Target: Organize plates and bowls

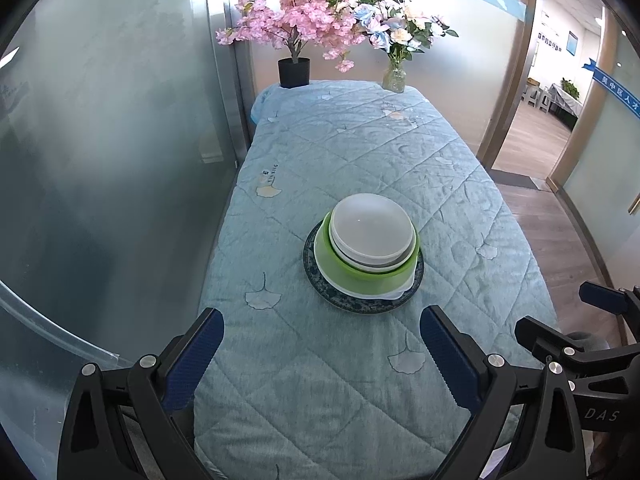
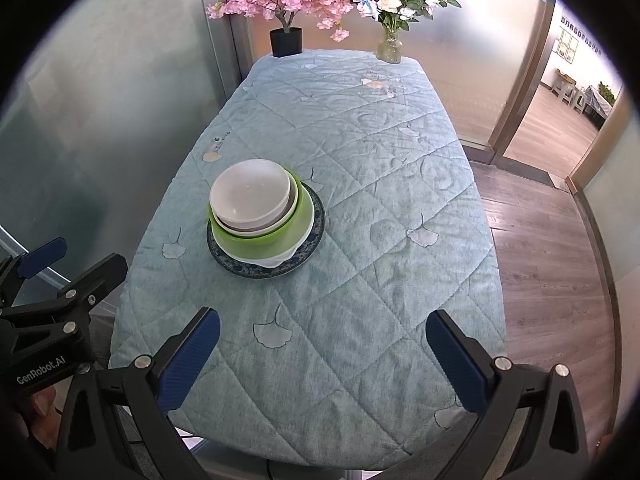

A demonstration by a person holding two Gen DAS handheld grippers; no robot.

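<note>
On the tabletop (image 1: pixel 360 152) at 12 o'clock of the left claw (image 1: pixel 322 344), bowls (image 1: pixel 370 236) sit nested on a plate (image 1: pixel 320 280), largest lowest for stability; right claw (image 2: pixel 322 346) likewise wide, empty

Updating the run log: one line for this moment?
left gripper open | right gripper open | white bowl nested in green bowl on blue-rimmed plate

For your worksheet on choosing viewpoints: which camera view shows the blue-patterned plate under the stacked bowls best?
The right wrist view: the blue-patterned plate shows a long arc of bare rim beside the green bowl. The left wrist view shows the plate too, more centred, but with thinner rim exposed.
</note>
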